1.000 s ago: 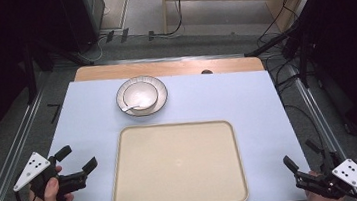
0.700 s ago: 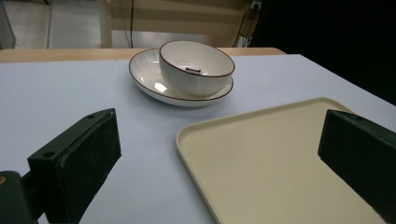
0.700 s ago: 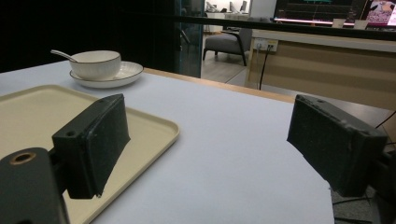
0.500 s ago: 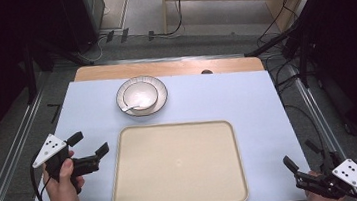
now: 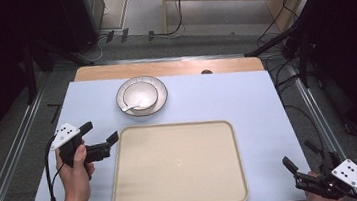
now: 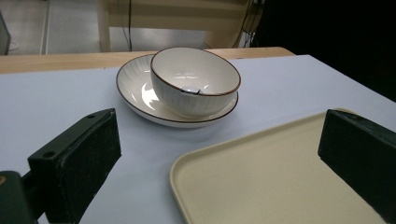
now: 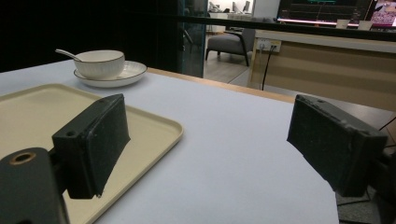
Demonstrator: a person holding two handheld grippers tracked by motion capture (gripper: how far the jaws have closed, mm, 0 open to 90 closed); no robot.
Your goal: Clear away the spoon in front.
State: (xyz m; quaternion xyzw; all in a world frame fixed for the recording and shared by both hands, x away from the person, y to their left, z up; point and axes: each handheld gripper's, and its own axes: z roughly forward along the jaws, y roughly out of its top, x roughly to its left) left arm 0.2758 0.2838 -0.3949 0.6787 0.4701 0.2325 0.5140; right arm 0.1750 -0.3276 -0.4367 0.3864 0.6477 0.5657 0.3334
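A white bowl (image 5: 139,94) with a brown rim sits on a white plate (image 5: 159,104) at the back of the table, a spoon (image 5: 129,107) resting in it. The same bowl (image 6: 195,81) and plate (image 6: 135,88) lie ahead of my left gripper. A bare beige tray (image 5: 177,163) lies in the middle. My left gripper (image 5: 99,132) stands open just off the tray's back left corner, pointing toward the bowl. My right gripper (image 5: 301,161) stands open at the table's front right corner, with the tray (image 7: 42,109) and bowl (image 7: 99,63) far off to its left.
A pale blue mat (image 5: 246,98) covers the table, with a wooden strip (image 5: 173,67) along the back edge. Cables and dark stands (image 5: 280,39) crowd the floor behind and to the right. A rail (image 5: 10,168) runs along the left side.
My left gripper has moved forward and to the right, from the table's front left toward the tray's back left corner. The right gripper has stayed put.
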